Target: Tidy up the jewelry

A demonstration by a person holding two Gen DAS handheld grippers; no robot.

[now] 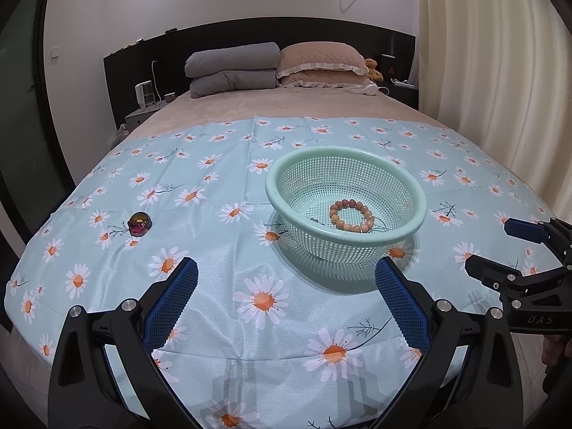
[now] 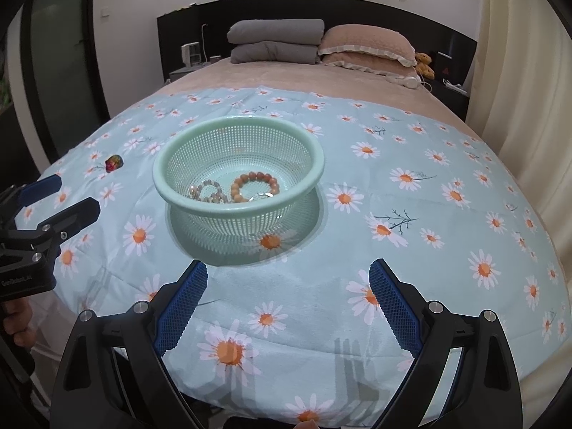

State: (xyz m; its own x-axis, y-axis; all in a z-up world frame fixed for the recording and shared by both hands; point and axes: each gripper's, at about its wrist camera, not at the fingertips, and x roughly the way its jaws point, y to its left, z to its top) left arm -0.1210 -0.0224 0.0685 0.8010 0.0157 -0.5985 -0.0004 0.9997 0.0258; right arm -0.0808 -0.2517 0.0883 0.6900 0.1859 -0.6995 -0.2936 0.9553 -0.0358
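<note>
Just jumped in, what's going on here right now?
Jewelry is being gathered into the green basket on the daisy cloth. A tan bead bracelet and a paler one already lie inside. One small iridescent piece sits out on the cloth. The left gripper and right gripper are both open and empty.

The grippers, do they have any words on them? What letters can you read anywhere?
"DAS" in pale letters, on the black body of the right hand-held gripper, seen from the left camera.
A pale label on the black body of the left hand-held gripper, seen from the right camera: too blurred to read surely.
A red sign on the dark box by the bed's headboard: too small to read.
</note>
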